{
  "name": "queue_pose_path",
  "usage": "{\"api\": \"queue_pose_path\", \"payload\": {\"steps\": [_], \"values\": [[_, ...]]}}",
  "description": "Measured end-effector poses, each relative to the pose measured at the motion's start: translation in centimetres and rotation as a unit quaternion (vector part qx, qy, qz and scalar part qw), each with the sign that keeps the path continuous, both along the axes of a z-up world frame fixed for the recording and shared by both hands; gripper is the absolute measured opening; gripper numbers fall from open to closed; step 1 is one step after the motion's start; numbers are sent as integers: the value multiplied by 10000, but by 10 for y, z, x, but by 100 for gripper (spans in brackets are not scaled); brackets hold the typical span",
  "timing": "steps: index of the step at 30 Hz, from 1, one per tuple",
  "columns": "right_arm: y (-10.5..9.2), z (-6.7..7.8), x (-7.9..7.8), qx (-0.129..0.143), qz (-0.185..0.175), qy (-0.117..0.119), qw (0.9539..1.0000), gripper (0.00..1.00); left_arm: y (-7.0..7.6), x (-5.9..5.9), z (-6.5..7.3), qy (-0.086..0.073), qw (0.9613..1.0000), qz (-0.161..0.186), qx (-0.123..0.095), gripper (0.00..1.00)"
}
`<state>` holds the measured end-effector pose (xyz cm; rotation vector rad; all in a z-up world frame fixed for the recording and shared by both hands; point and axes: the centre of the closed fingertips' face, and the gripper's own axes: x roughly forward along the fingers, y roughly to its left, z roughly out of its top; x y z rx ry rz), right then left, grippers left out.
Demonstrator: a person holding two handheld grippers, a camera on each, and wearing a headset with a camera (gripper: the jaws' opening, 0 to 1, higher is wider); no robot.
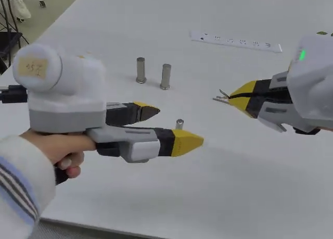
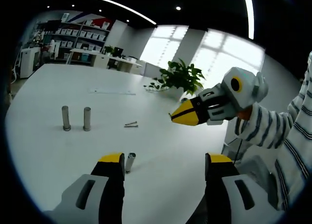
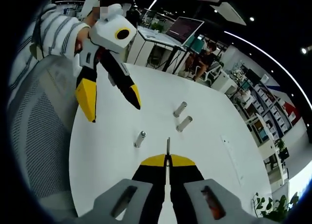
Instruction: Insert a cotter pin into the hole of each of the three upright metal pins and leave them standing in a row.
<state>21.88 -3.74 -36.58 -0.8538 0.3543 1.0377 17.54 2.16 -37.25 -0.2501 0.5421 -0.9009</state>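
Observation:
Two upright metal pins (image 1: 141, 70) (image 1: 165, 76) stand side by side toward the back of the white table (image 1: 156, 20). A third pin (image 1: 179, 124) stands nearer, between the spread jaws of my left gripper (image 1: 174, 127), which is open and holds nothing. In the left gripper view this pin (image 2: 130, 162) sits close to the left jaw. My right gripper (image 1: 229, 98) hovers to the right, shut on a thin cotter pin (image 1: 222, 97) that juts from its tips (image 3: 168, 146) toward the third pin (image 3: 140, 138). A loose cotter pin (image 2: 130, 124) lies on the table.
A white power strip (image 1: 237, 41) lies at the far side of the table. A potted plant (image 2: 180, 77) stands beyond the table's end. Desks, shelves and a person's striped sleeve (image 2: 292, 131) border the work area.

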Motion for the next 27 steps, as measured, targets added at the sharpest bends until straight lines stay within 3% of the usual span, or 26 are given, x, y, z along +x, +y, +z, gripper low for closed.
{"api": "queue_pose_path", "payload": {"steps": [3, 7, 11, 15, 22, 27], "values": [[1, -3, -6, 90, -42, 14, 9999, 0, -5, 1, 0, 79, 9999, -71, -40, 60], [2, -5, -18, 138, -54, -24, 9999, 0, -12, 3, -2, 324, 9992, -137, -181, 49], [1, -13, -27, 20, -65, -122, 9999, 0, -18, 5, 0, 315, 9990, -212, -238, 41], [1, -25, -37, -45, -30, -41, 10000, 0, -25, 5, -1, 342, 9986, -303, -280, 35], [5, -29, -50, -93, 23, 1, 10000, 0, -38, -4, -11, 578, 9962, -597, -259, 16], [8, -29, -52, -54, 13, 17, 10000, 0, -44, -8, -12, 694, 9947, -701, -301, 10]]}}
